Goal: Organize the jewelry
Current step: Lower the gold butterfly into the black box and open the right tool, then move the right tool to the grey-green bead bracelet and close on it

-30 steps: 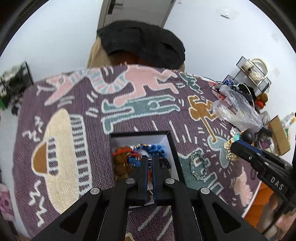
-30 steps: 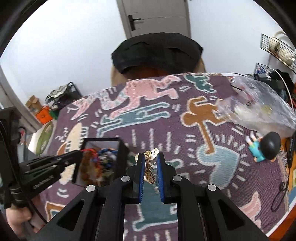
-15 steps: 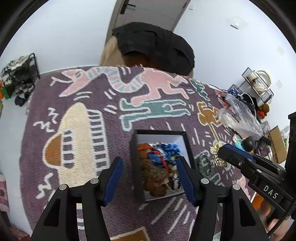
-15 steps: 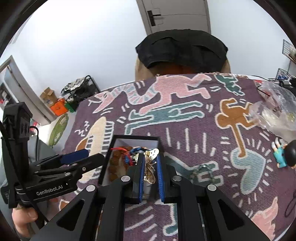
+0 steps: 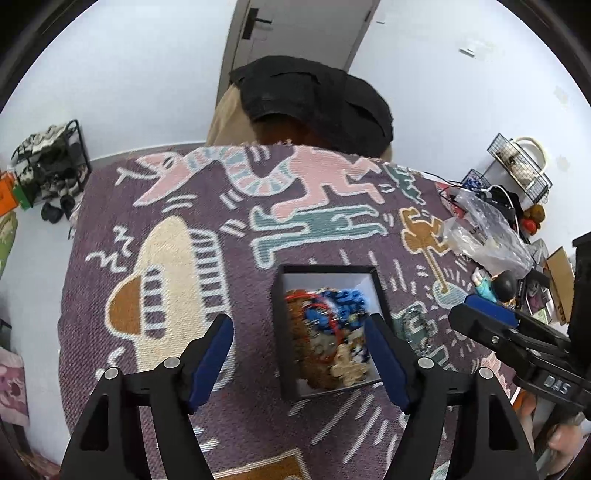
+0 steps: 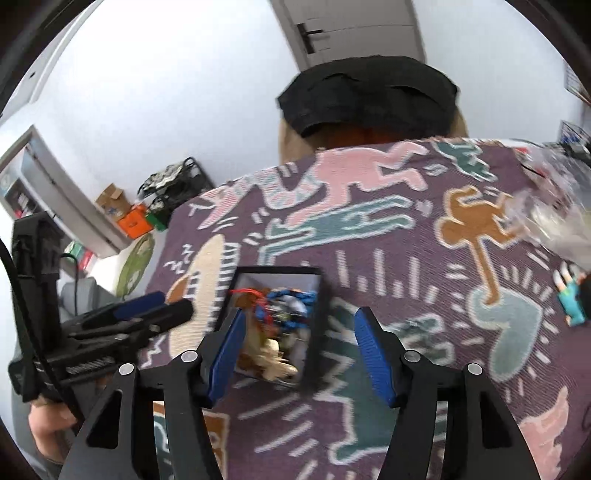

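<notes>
Left wrist: plastic bag [image 5: 484,236], figurine [image 5: 496,286], patterned cloth [image 5: 177,229]

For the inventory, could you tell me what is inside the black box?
The black box holds tangled jewelry: blue beads, red cord, brown beads, a pale gold piece. Its floor beneath is mostly covered.

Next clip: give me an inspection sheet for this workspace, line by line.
Surface: purple woven cloth with cartoon figures, covering the table.
Job's things: black open-top box with white lining, heaped with mixed jewelry; one greenish bracelet on the cloth beside it.
Clutter: clear plastic bag, small toy figure.
Grippers: left gripper and right gripper have jaws just opened, nothing between them.
Cables: wires at the table's far edge.
Surroundings: shoe rack, door.
</notes>
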### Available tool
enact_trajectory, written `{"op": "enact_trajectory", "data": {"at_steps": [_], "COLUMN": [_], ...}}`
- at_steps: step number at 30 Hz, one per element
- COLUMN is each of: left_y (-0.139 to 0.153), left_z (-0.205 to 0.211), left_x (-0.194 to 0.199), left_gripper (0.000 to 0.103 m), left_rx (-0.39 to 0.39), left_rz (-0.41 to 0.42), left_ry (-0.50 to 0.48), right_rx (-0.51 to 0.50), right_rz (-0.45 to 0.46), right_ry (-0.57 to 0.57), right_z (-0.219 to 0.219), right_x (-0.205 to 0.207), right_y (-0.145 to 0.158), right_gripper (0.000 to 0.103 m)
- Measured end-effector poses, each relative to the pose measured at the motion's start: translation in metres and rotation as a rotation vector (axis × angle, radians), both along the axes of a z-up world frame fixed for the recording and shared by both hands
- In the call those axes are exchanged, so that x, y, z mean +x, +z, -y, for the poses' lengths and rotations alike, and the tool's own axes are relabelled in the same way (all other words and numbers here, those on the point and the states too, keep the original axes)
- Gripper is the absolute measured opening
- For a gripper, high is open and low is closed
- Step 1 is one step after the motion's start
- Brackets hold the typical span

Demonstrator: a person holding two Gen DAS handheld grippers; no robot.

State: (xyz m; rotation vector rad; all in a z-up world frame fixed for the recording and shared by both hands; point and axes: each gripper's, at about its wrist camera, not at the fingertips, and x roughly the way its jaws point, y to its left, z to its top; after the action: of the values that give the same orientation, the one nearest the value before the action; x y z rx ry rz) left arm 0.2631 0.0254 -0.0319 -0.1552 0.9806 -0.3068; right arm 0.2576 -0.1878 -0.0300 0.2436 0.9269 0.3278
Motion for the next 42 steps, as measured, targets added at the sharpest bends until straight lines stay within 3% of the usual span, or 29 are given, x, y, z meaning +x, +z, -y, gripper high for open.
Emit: {"op": "enact_trajectory", "data": {"at_steps": [7, 18, 24, 28, 30, 31, 32, 34, 42], "left_y": [0.002, -0.003, -0.008, -0.013, -0.015, -0.016, -0.017, -0.018, -0.016], "left_z": [0.04, 0.084, 0.086, 0.076, 0.07, 0.067, 0.065, 0.061, 0.054], "left_x": [-0.001, -0.002, -0.002, 0.001, 0.003, 0.004, 0.005, 0.005, 0.002], "left_gripper": [0.075, 0.075, 0.075, 0.082, 0.083, 0.083, 0.083, 0.083, 0.083], "left_rx": [0.025, 0.067, 0.097, 0.097, 0.09, 0.083, 0.076, 0.064, 0.055], "left_rz": [0.017, 0.016, 0.013, 0.003, -0.003, -0.009, -0.012, -0.018, -0.007], "left_ry": [-0.061, -0.121, -0.125, -0.104, -0.088, -0.08, -0.075, -0.063, -0.054], "right_rx": [-0.016, -0.059, -0.083, -0.121, -0.176, -0.209, -0.215, -0.178, -0.161], "right_rz": [-0.04, -0.105, -0.153, -0.172, -0.175, -0.171, -0.175, -0.187, -0.071], "right_ry": [-0.089, -0.118, -0.106, -0.087, -0.083, -0.085, -0.092, -0.084, -0.074], "right_z": [0.053, 0.087, 0.078, 0.064, 0.057, 0.056, 0.057, 0.063, 0.065], "right_x": [-0.006, -0.005, 0.01, 0.019, 0.024, 0.025, 0.025, 0.026, 0.011], "right_y": [-0.019, -0.057, -0.083, -0.097, -0.103, -0.103, -0.102, -0.1, -0.057], "right_gripper": [0.061, 0.059, 0.049, 0.039, 0.028, 0.016, 0.011, 0.01, 0.01]}}
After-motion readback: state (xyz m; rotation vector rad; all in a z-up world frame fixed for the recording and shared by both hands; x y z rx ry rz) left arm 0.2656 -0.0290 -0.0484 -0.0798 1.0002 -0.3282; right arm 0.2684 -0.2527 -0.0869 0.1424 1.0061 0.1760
